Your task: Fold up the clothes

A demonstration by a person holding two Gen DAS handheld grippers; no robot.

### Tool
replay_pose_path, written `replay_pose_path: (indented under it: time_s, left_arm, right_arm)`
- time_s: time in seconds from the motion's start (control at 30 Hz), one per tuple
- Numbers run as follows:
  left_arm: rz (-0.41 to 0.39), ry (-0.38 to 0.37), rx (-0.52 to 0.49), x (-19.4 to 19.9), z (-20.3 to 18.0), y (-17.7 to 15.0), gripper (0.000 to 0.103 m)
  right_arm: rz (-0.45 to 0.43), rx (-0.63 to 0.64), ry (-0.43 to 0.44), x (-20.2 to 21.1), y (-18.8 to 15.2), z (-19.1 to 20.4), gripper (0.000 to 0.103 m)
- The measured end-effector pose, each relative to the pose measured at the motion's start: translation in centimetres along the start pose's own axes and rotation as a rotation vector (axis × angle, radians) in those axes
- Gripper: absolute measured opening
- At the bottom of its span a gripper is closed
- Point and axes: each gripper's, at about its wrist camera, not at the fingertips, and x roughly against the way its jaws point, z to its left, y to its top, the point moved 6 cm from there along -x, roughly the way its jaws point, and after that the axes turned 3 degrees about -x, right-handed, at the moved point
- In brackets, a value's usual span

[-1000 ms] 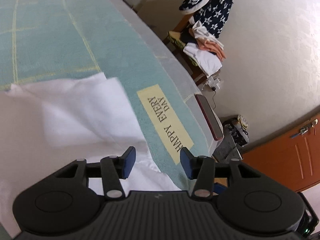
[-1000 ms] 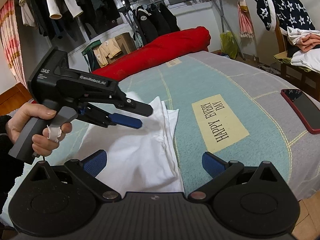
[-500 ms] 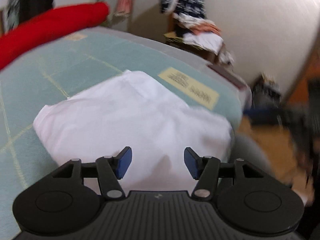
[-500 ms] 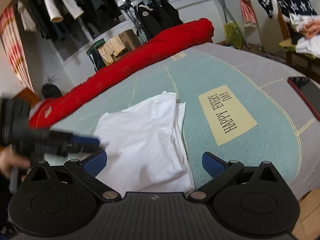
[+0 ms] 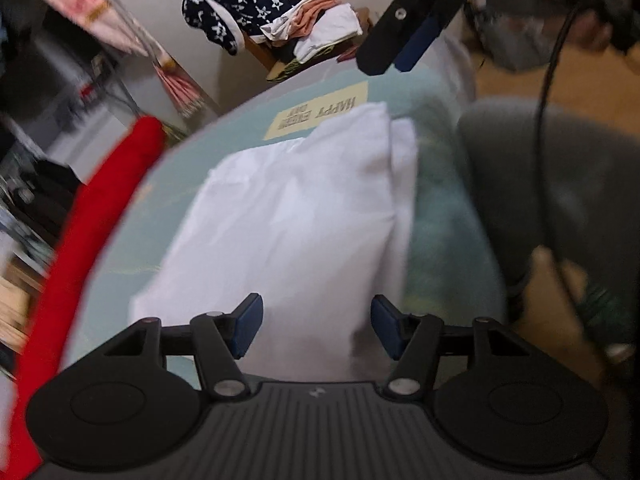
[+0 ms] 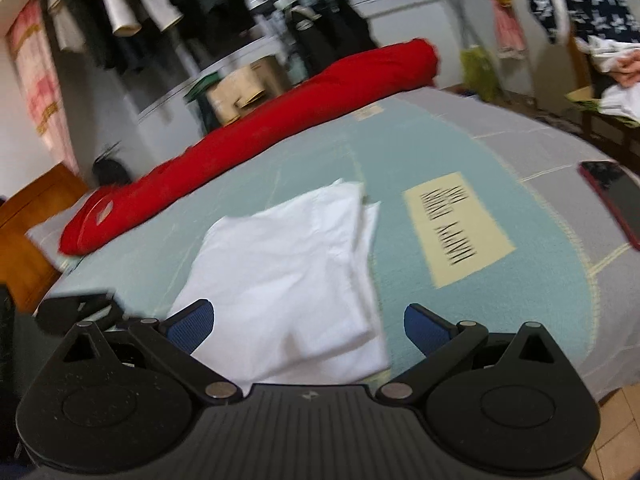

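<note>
Bed (image 6: 460, 152) fills most of both views, w/ a pale teal cover edged in grey. A long red bolster (image 6: 280, 120) runs along its far side in the right wrist view; in the left wrist view the same bolster (image 5: 80, 240) sweeps down the left edge. Far right, a chair piled w/ clothes (image 5: 288, 20), incl. a navy star-print piece.

White garment (image 6: 288, 264) lies flat on the cover, folded to a rough rectangle w/ a second layer showing along its right edge. It sits left of the cream "HAPPY EVERY DAY" patch (image 6: 456, 228), close but not touching. In the left wrist view the garment (image 5: 304, 216) runs from near the patch (image 5: 320, 114) at far down to the near edge of frame.

Right gripper (image 6: 308, 324): jaws wide apart, nothing between the pads. The garment's near edge lies below and between them, nearer the left finger. Seen from the left wrist view, the right gripper (image 5: 404, 50) hangs above the bed at top right, fingers pointing down, clear of the cloth.

Left gripper (image 5: 316, 328): jaws partway apart, nothing clamped. The garment's near end lies below and between the pads; contact can't be told, frame is blurred.

Red-cased phone (image 6: 616, 200) lies on the grey border at far right, well apart from the garment.
</note>
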Motion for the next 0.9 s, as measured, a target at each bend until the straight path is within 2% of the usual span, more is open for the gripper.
replay_pose_path:
  time_s: [0.13, 0.33, 0.53, 0.63, 0.73, 0.8, 0.9]
  left_arm:
    - [0.016, -0.011, -0.006, -0.3, -0.1, -0.4, 0.058]
    - [0.023, -0.015, 0.024, -0.3, 0.2, -0.7, 0.059]
    - [0.033, -0.016, 0.049, -0.7, 0.6, -1.0, 0.059]
    - [0.032, -0.021, 0.058, -0.8, 0.7, -1.1, 0.060]
    - [0.029, -0.029, 0.067, -1.0, 0.7, -1.3, 0.060]
    - [0.027, -0.033, 0.074, -1.1, 0.7, -1.3, 0.060]
    - [0.022, -0.032, 0.075, -1.1, 0.7, -1.4, 0.060]
  right_arm:
    - [0.049, -0.099, 0.092, -1.4, -1.4, -0.3, 0.103]
    - [0.095, -0.315, 0.203, -4.4, -2.1, -2.7, 0.103]
    - [0.077, -0.432, 0.297, -7.1, -0.6, -4.0, 0.103]
    - [0.079, -0.537, 0.328, -8.5, -0.9, -5.3, 0.103]
    - [0.052, -0.570, 0.363, -8.4, -1.1, -6.0, 0.102]
    - [0.043, -0.581, 0.364, -8.4, -1.3, -6.4, 0.097]
    - [0.042, -0.592, 0.312, -8.4, -1.8, -7.2, 0.077]
